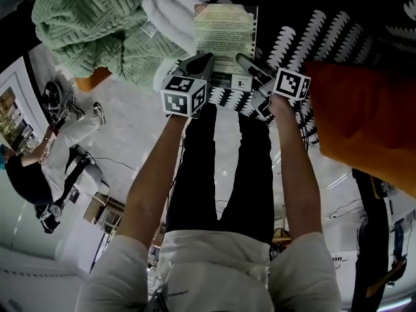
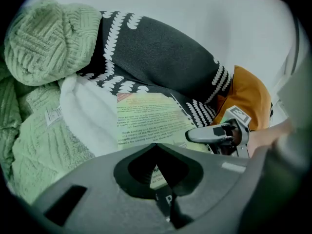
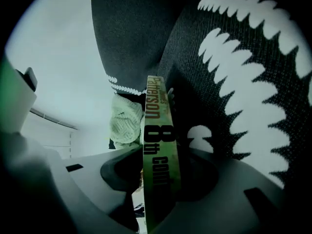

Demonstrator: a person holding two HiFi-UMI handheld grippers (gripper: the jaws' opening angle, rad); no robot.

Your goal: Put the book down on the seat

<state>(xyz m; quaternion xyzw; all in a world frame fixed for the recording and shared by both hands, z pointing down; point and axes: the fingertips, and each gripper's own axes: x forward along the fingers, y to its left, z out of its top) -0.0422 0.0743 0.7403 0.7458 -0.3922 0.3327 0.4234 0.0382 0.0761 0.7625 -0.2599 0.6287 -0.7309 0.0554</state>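
Book [image 1: 224, 34] flat on patterned seat [image 1: 325, 38], back cover up, left edge against white fleece [image 1: 169, 12]. Right gripper [image 1: 250, 64] at near-right corner, jaws apart w/ spine between, gap on both sides, not pinching. Left gripper [image 1: 198, 64] at near-left corner, jaws together, nothing betw. them, tips over near edge. Green knit blanket [image 1: 91, 18] bunched far left, past fleece. Orange cushion [image 1: 364, 122] at right, apart from cover.
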